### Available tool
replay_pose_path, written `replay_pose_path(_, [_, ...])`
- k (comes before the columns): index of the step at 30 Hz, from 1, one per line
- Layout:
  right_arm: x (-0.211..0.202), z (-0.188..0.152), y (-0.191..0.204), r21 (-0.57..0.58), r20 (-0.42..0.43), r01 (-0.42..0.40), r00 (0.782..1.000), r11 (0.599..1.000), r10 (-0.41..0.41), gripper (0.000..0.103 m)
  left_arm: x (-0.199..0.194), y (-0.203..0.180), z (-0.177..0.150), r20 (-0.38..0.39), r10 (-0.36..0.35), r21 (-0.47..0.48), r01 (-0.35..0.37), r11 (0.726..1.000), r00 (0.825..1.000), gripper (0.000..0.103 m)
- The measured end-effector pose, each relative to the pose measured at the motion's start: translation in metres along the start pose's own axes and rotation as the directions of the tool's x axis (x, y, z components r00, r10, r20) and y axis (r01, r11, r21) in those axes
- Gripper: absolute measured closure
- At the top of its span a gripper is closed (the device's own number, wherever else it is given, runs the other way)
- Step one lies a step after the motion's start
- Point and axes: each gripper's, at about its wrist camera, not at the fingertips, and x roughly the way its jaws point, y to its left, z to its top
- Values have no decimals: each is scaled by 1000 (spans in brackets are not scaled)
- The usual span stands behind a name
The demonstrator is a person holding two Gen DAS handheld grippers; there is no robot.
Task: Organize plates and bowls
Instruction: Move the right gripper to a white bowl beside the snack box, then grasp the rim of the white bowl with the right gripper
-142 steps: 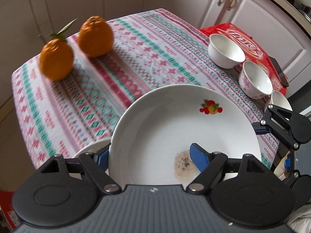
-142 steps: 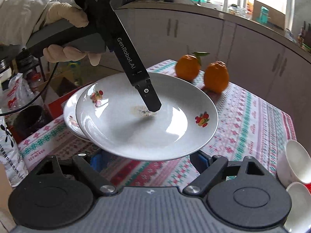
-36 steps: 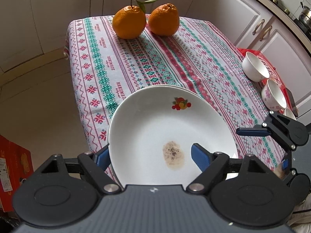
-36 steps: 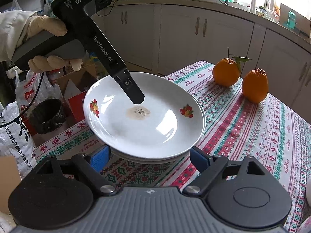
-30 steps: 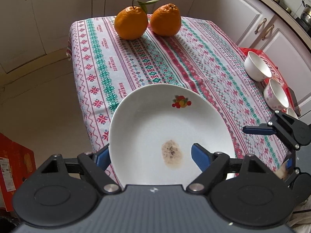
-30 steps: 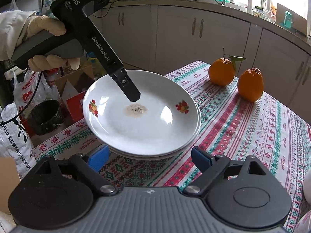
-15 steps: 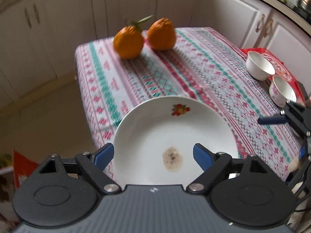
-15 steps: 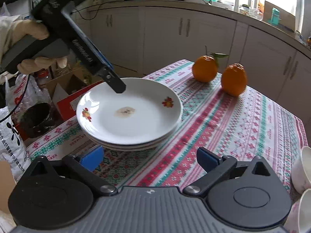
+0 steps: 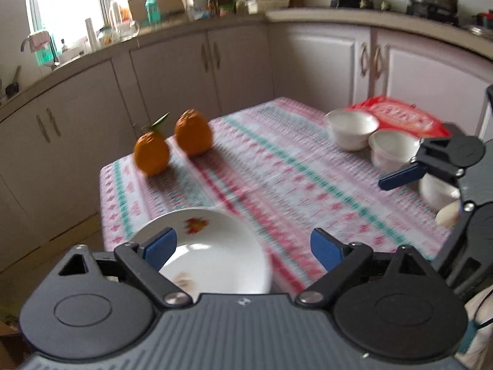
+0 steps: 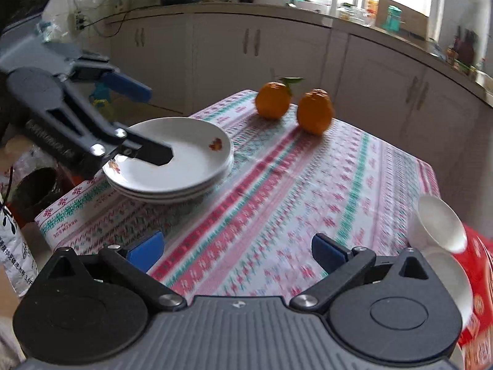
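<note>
A stack of white plates [image 10: 185,166] with fruit prints sits at the table's near left corner, and its top plate [image 9: 215,246] carries a brown smear. My left gripper [image 10: 148,120] hovers at the stack, its jaws opening: the lower finger lies over the top plate, the upper one stands well above it, and neither pad presses. My right gripper [image 10: 237,251] is open over bare tablecloth, right of the stack, with nothing between its fingers. Three white bowls [image 9: 351,128] stand along the table's right side.
Two oranges [image 10: 274,100] sit at the far edge of the patterned tablecloth [image 10: 308,191]. A red packet [image 9: 400,114] lies beside the bowls. Bags and a box stand on the floor left of the table. Cabinets run behind.
The left gripper let go of the top plate, widened, lifted and swung right. The right gripper opened wider and drew back to the right, away from the stack.
</note>
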Motion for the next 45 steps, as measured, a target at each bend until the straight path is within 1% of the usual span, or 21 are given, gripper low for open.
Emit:
replay_pose_path(2, [-15, -9, -10, 30, 14, 15, 1000, 999, -15, 0, -3, -17, -3, 26, -18, 0, 18, 1000, 1000, 4])
replay_pose_path(4, [-31, -16, -25, 68, 22, 42, 999, 997, -44, 0, -2, -36, -6, 39, -34, 14, 33, 999, 999, 4])
replay_pose_path(6, [-47, -24, -41, 102, 25, 79, 996, 992, -82, 0, 3, -57, -8, 51, -35, 43, 32, 999, 998, 4])
replay_pose_path(10, [-75, -44, -76, 160, 10, 161, 986, 974, -165, 0, 21, -97, -9, 58, -100, 107, 94, 990, 993, 4])
replay_pose_path(12, [-84, -54, -92, 188, -8, 207, 978, 960, -209, 0, 31, -118, -7, 60, -149, 124, 140, 982, 987, 4])
replay_pose_path(14, [-91, -64, -105, 214, -23, 243, 970, 946, -244, 0, 41, -139, -5, 59, -207, 148, 196, 969, 977, 4])
replay_pose_path(17, [-99, -79, -127, 259, -43, 271, 962, 927, -269, 0, 55, -172, -1, 56, -273, 210, 256, 944, 960, 4])
replay_pose_path(20, [-98, -94, -146, 310, -62, 267, 963, 912, -261, 0, 70, -201, 0, 34, -329, 259, 310, 915, 944, 4])
replay_pose_path(23, [-91, -106, -163, 360, -79, 238, 971, 902, -225, 1, 87, -217, 0, 5, -375, 269, 359, 893, 927, 5])
replay_pose_path(25, [-86, -114, -172, 399, -97, 221, 975, 890, -199, 8, 94, -224, 2, -5, -387, 267, 375, 888, 922, 8])
replay_pose_path(26, [-85, -117, -175, 415, -100, 211, 977, 885, -186, 10, 97, -225, 2, -5, -396, 268, 382, 884, 918, 8])
replay_pose_path(28, [-80, -121, -181, 443, -109, 195, 981, 875, -163, 18, 99, -228, 3, -9, -414, 259, 402, 878, 910, 8])
replay_pose_path(29, [-79, -122, -183, 453, -109, 184, 983, 872, -151, 19, 100, -227, 3, -12, -424, 255, 412, 875, 906, 8])
replay_pose_path(31, [-78, -124, -186, 471, -103, 165, 986, 866, -132, 23, 102, -230, 2, -14, -422, 254, 411, 875, 907, 10])
replay_pose_path(32, [-77, -124, -188, 477, -101, 157, 987, 865, -124, 25, 102, -230, 2, -13, -422, 253, 412, 875, 906, 17])
replay_pose_path(34, [-76, -124, -190, 484, -96, 141, 990, 864, -108, 31, 103, -231, 2, -15, -427, 241, 418, 876, 904, 24])
replay_pose_path(37, [-76, -123, -190, 481, -83, 113, 993, 870, -83, 34, 102, -232, 2, -3, -421, 243, 409, 880, 907, 24])
replay_pose_path(45, [-79, -119, -188, 478, -82, 106, 994, 872, -76, 34, 103, -231, 5, -2, -424, 244, 411, 878, 906, 23])
